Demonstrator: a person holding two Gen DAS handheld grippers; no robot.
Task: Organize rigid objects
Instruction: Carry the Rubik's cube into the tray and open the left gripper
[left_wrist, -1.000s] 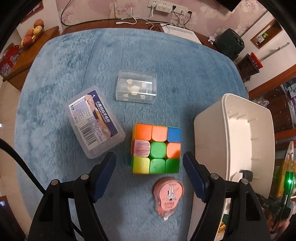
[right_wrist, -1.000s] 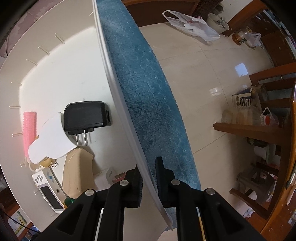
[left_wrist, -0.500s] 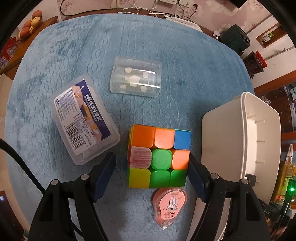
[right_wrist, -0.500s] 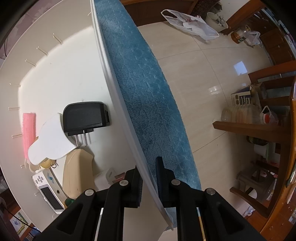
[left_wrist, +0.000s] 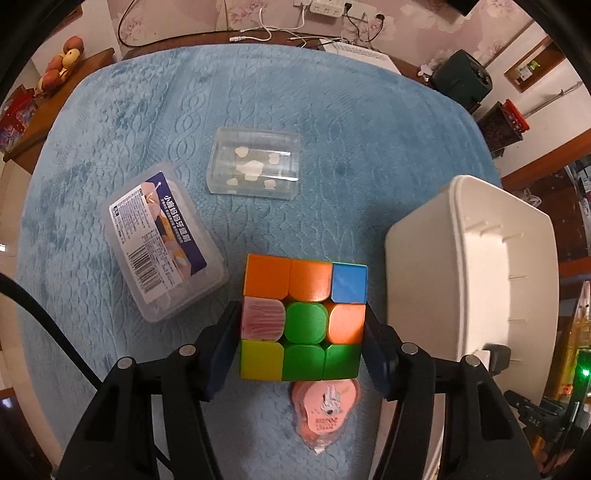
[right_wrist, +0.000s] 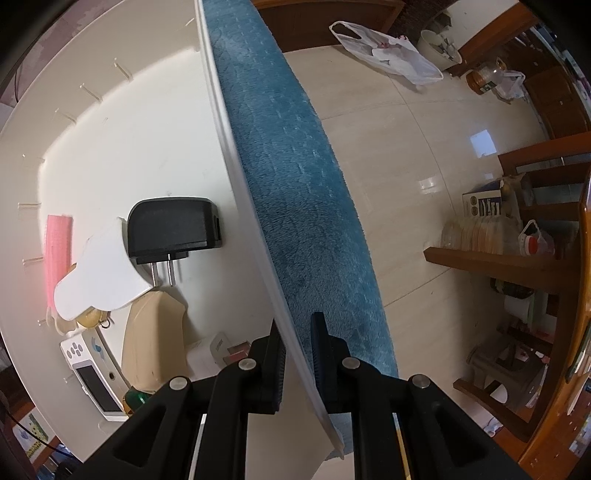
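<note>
- While the right tool (right_wrist: 297, 354) clamps the white bin's (left_wrist: 461, 236) wall, several items already lie inside.
- Left tool (left_wrist: 301, 332) grips the cube (left_wrist: 303, 319); 3 items remain on the counter.

We see: left gripper (left_wrist: 301, 347) matte black arms, round silver screws, dark-blue pads | black cable beside it | right gripper (right_wrist: 297, 352) black, silver screws, ribbed pads.
</note>
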